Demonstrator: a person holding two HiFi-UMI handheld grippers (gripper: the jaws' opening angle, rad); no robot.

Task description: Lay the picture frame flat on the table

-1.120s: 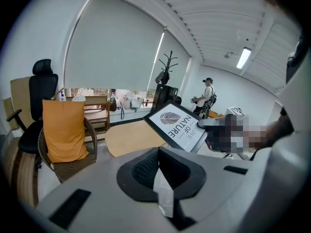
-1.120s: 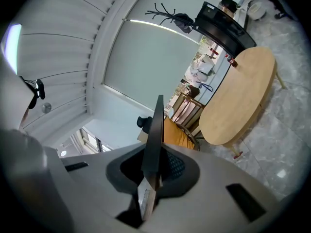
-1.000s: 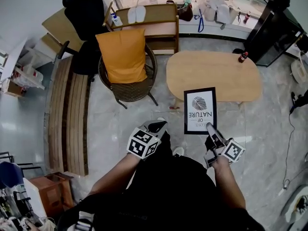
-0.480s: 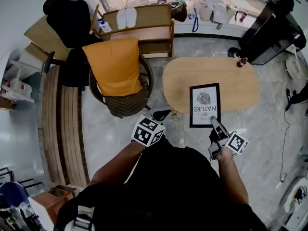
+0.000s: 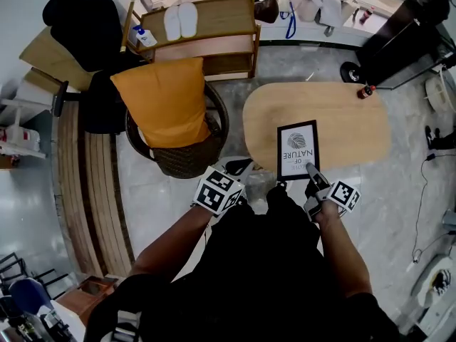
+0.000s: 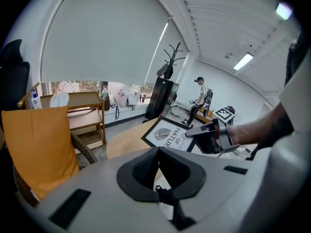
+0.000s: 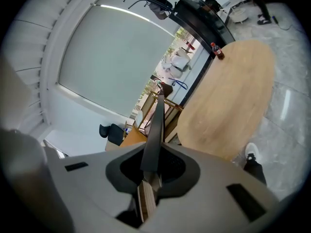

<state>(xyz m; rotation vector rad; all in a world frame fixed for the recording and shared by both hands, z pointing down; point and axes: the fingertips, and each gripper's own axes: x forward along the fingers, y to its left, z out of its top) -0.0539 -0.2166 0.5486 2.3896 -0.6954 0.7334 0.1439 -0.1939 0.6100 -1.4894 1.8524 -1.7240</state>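
The picture frame (image 5: 298, 149), black-edged with a white print of a leaf and lettering, hangs over the near edge of the oval wooden table (image 5: 342, 112). My right gripper (image 5: 311, 174) is shut on its near edge. In the right gripper view the frame (image 7: 156, 123) shows edge-on, rising from between the jaws of that gripper (image 7: 151, 171), with the table (image 7: 233, 96) beyond. The left gripper view shows the frame (image 6: 167, 134) tilted a little above the tabletop. My left gripper (image 5: 239, 168) stays left of the table, shut, jaws (image 6: 156, 155) holding nothing.
A small red bottle (image 5: 368, 91) stands at the table's far right end. A wicker chair with an orange cushion (image 5: 167, 102) sits left of the table. Behind it is a wooden shelf (image 5: 206, 27). A slatted bench (image 5: 92, 177) runs along the left. A person (image 6: 200, 101) stands far off.
The person has stepped closer to the table. The right gripper has carried the frame forward, from in front of the table's edge to over its near part. The left gripper stays low and empty.
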